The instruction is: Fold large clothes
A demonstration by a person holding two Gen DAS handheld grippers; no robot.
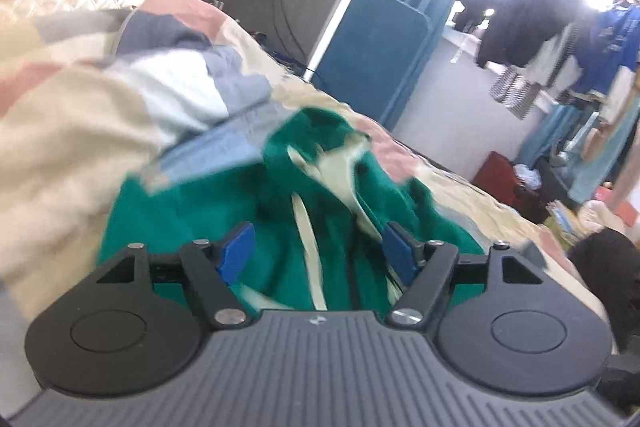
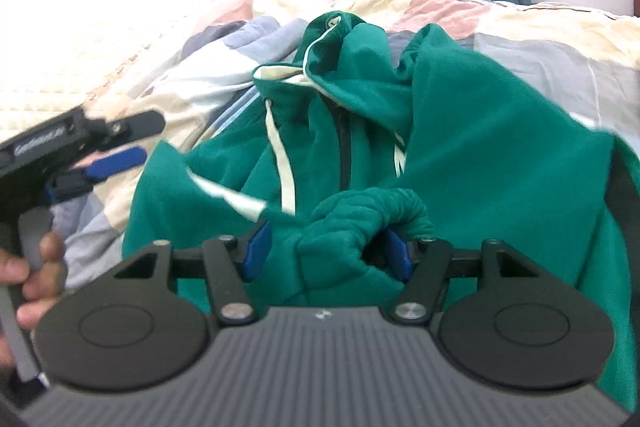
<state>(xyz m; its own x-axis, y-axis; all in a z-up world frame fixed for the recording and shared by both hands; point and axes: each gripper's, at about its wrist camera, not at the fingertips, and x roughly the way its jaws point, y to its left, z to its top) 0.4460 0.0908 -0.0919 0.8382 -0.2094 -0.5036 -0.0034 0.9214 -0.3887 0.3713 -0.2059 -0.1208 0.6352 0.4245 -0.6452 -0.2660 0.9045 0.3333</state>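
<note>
Patchwork bedspread [image 1: 72,107], blue door [image 1: 368,59]

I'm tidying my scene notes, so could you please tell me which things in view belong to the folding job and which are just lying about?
Part of the job:
- green hoodie, crumpled on the bed
- left gripper
- right gripper, ribbed cuff between its pads

Just lying about:
- patchwork quilt beneath it
- hanging clothes
- blue panel
- red box
</note>
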